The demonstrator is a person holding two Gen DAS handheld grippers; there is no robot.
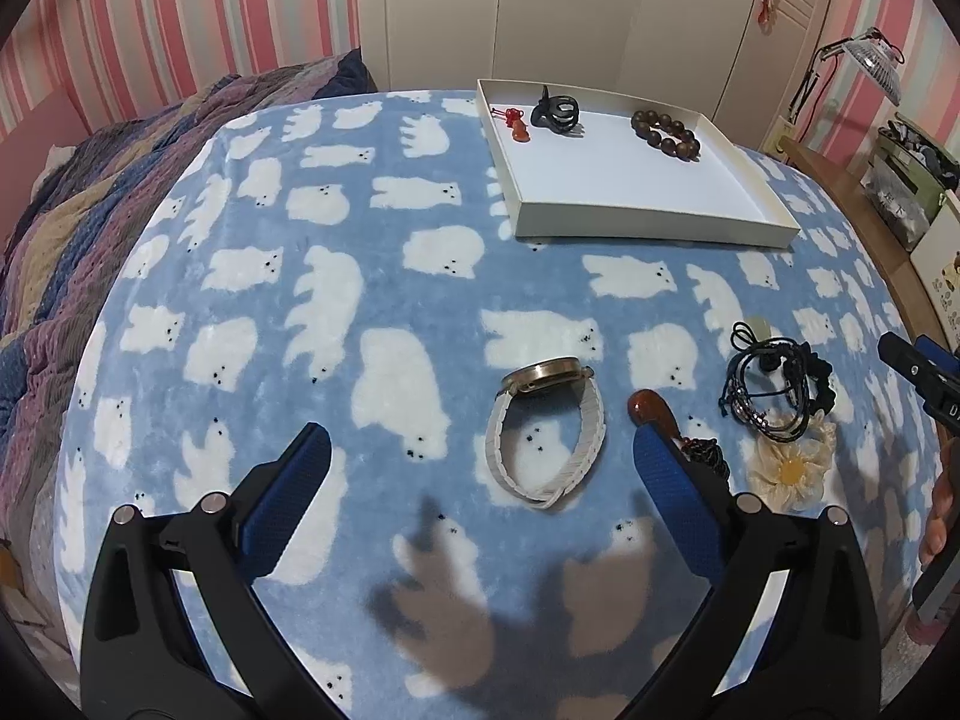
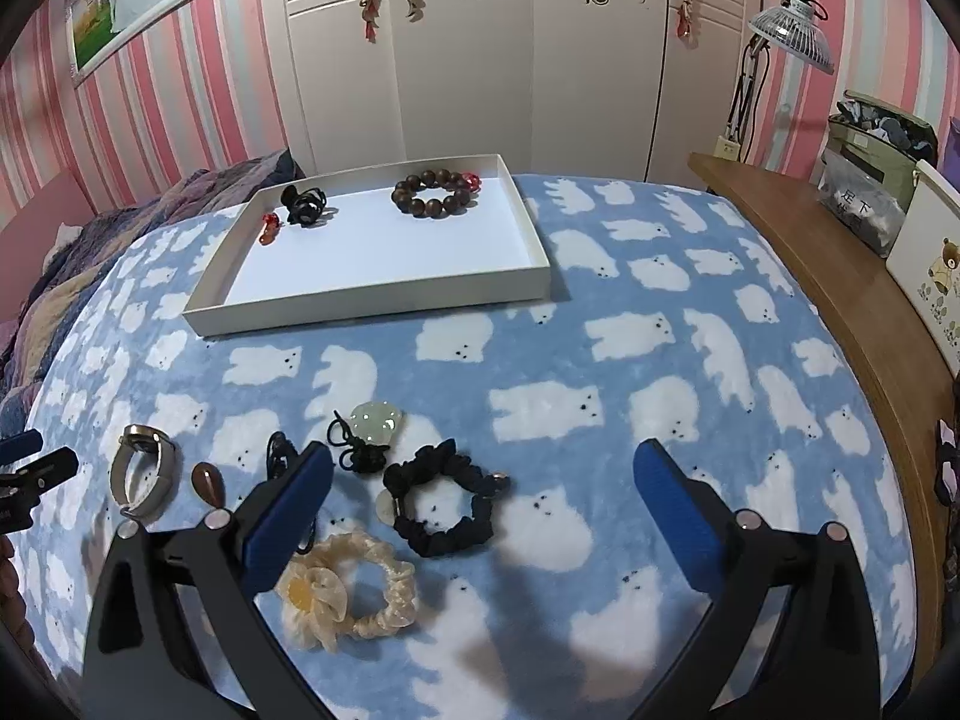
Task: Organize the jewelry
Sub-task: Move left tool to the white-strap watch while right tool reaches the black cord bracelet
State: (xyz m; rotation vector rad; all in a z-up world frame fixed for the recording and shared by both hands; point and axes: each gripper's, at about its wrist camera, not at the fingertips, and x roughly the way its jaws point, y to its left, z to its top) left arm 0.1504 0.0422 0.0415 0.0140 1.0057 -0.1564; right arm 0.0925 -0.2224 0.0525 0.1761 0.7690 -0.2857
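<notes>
A white tray (image 1: 648, 222) (image 2: 366, 300) on the blue bear blanket holds a brown bead bracelet (image 1: 665, 133) (image 2: 433, 190), a black hair clip (image 1: 555, 114) (image 2: 303, 204) and a small red charm (image 1: 517, 125) (image 2: 270, 227). My left gripper (image 1: 480, 456) is open above a white-strap watch (image 1: 546, 426) (image 2: 141, 468). An amber pendant (image 1: 651, 411) (image 2: 207, 480) lies by its right finger. My right gripper (image 2: 483, 474) is open over a black scrunchie (image 2: 447, 501), a cream flower scrunchie (image 2: 342, 594) (image 1: 789, 468), a jade pendant (image 2: 375, 420) and black cords (image 1: 762, 384).
A wooden bed rail (image 2: 840, 300) runs along the right with bags and a box on it. A striped quilt (image 1: 60, 240) is bunched at the left. A white wardrobe (image 2: 480, 60) and a lamp (image 2: 792, 36) stand behind the bed.
</notes>
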